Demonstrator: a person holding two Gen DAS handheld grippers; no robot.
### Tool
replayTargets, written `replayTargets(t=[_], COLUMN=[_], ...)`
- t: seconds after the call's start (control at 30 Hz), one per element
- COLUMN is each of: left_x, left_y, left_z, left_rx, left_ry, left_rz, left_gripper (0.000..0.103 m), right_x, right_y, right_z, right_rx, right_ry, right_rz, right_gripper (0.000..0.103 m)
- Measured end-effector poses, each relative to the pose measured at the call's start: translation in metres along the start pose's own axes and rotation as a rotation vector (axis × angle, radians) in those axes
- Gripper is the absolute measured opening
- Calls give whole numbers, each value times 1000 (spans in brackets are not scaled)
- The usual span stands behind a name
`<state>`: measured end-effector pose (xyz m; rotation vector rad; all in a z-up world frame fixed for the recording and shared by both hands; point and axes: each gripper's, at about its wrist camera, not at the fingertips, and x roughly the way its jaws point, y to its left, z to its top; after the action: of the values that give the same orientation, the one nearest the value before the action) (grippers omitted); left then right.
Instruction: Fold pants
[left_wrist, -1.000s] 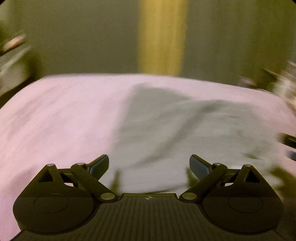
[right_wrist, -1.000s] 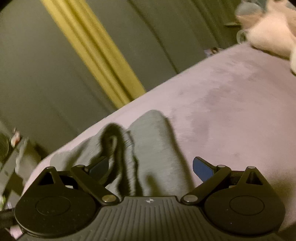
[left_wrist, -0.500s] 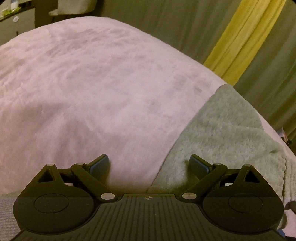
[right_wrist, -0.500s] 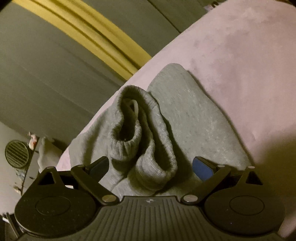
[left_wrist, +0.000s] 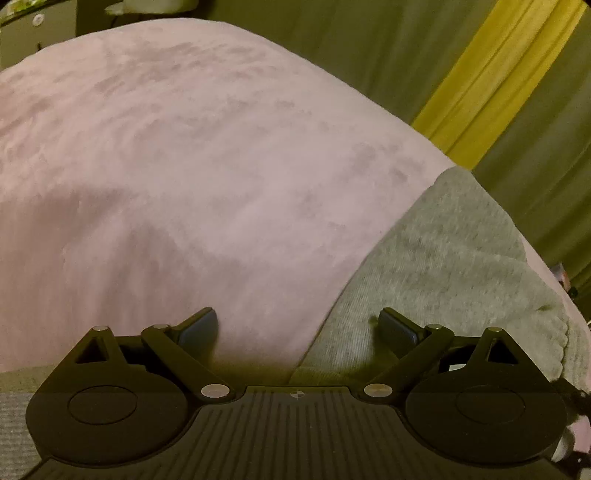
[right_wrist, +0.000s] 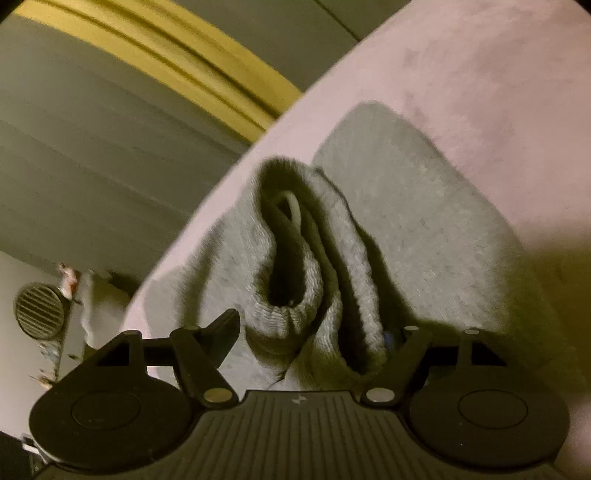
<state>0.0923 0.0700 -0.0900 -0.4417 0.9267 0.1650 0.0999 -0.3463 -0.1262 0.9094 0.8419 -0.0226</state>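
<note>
As both claws have dropped to the pants (right_wrist: 424, 206), right claw (right_wrist: 314, 332) is closing around the waistband (right_wrist: 295, 280); left claw (left_wrist: 297, 328) spread over the edge. Grasp starting.

Pants (right_wrist: 424, 221): heather grey, ribbed waistband w/ pale drawcord. Bed cover (left_wrist: 184, 166): pale pink, plush, darker brushed streaks. Curtains (left_wrist: 369, 55): olive-grey w/ a mustard-yellow stripe. Tongs black, ridged body, blue-ish pads (left_wrist: 397, 326).

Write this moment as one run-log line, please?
step: grasp grey pants on pink bedcover | right tool: closing, ribbed waistband between jaws | left tool: open, straddling pants edge | fold: not yet made
</note>
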Motion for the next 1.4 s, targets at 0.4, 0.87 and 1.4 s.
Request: replayTargets(t=[0.4,0.87,1.4], left_x=[0,5,4], left_y=[1,-9,-9], left_z=[-1,-5,-5], left_rx=[-6,63,58], left_ry=[-2,17,22], left_rz=[-1,26,23], left_gripper=[98,98,98], right_x=[-67,-103,-72], right_y=[46,-15,-24], right_z=[29,0,-12], right_rx=[91,-141,58], right_ry=[-133,-295,-142], right_rz=[465,-115,-35], right_gripper=[42,69,53])
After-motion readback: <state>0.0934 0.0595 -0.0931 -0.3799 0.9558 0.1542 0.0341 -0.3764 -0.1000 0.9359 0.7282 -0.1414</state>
